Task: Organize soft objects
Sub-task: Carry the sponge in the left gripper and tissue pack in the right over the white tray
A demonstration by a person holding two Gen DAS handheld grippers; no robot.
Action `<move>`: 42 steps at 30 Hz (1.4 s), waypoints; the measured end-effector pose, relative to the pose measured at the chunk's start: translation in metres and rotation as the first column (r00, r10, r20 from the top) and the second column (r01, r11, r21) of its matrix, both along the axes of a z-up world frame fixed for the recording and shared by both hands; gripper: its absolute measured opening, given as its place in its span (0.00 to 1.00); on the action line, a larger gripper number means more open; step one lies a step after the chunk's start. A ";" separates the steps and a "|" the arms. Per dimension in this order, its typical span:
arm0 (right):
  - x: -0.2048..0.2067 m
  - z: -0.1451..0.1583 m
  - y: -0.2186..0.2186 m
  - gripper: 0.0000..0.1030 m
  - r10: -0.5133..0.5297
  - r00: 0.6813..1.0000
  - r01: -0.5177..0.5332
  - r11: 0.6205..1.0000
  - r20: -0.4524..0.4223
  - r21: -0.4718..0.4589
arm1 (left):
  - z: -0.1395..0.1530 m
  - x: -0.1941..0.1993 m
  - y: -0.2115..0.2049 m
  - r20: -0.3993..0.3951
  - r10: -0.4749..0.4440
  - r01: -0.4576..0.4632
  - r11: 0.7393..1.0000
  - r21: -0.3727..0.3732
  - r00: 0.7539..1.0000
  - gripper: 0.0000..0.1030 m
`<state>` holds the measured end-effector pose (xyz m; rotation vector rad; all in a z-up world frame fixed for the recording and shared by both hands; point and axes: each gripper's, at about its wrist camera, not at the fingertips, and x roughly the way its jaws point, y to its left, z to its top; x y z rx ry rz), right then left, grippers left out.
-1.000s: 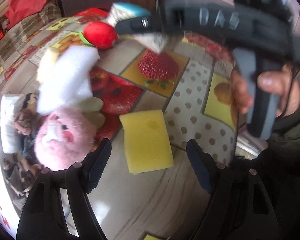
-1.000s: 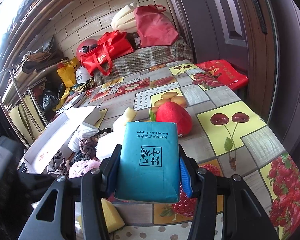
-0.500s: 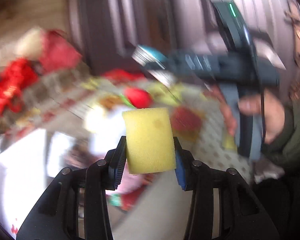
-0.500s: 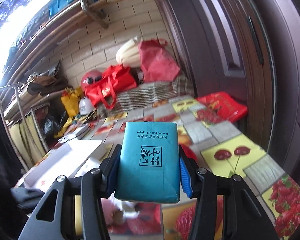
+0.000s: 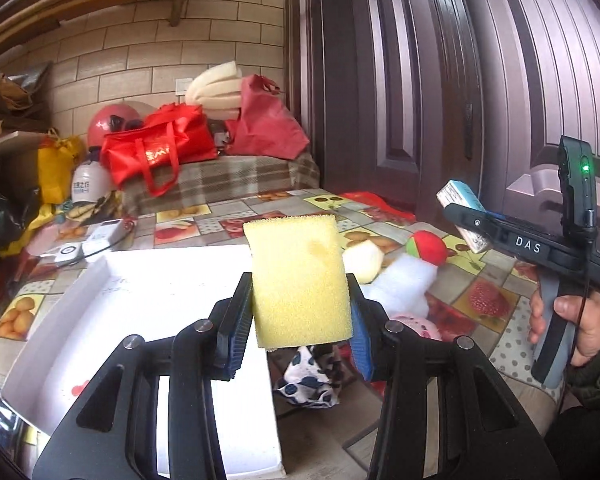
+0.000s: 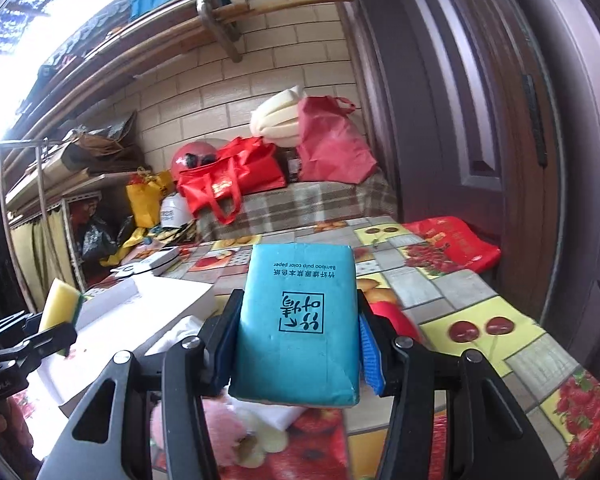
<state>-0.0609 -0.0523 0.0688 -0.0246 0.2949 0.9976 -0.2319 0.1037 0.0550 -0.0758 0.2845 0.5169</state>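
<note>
My right gripper (image 6: pixel 298 330) clamps a teal plastic-wrapped pack of paper tissues (image 6: pixel 296 324) upright above the fruit-patterned oilcloth table (image 6: pixel 476 312). At the left edge, my left gripper (image 6: pixel 50 326) holds a yellow foam sponge (image 6: pixel 58 306) over a white open cardboard box (image 6: pixel 148 308).

cream brick wall (image 5: pixel 140 52), dark panelled door (image 5: pixel 440 80), plaid-covered bench (image 5: pixel 228 180), bright daylight upper left

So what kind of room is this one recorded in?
Likely a home storage or entry room: a table with a fruit-print oilcloth, red shopping bags piled against a tiled wall, and a heavy panelled door.
</note>
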 end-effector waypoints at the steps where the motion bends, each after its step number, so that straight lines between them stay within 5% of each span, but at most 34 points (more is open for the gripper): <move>1: -0.004 0.000 0.004 0.50 0.013 1.000 -0.013 1.000 0.005 -0.002 | 0.001 -0.005 0.000 0.002 0.007 -0.007 1.000 0.001 1.000 0.41; 18: -0.065 -0.002 0.055 0.50 0.166 0.984 -0.164 0.985 0.067 -0.045 | -0.001 -0.037 0.031 0.027 0.140 -0.139 0.990 -0.028 0.990 0.41; 42: -0.104 -0.014 0.122 0.49 0.328 0.945 -0.325 0.936 0.000 -0.132 | -0.012 -0.067 0.085 -0.012 0.327 -0.327 0.943 -0.056 0.945 0.41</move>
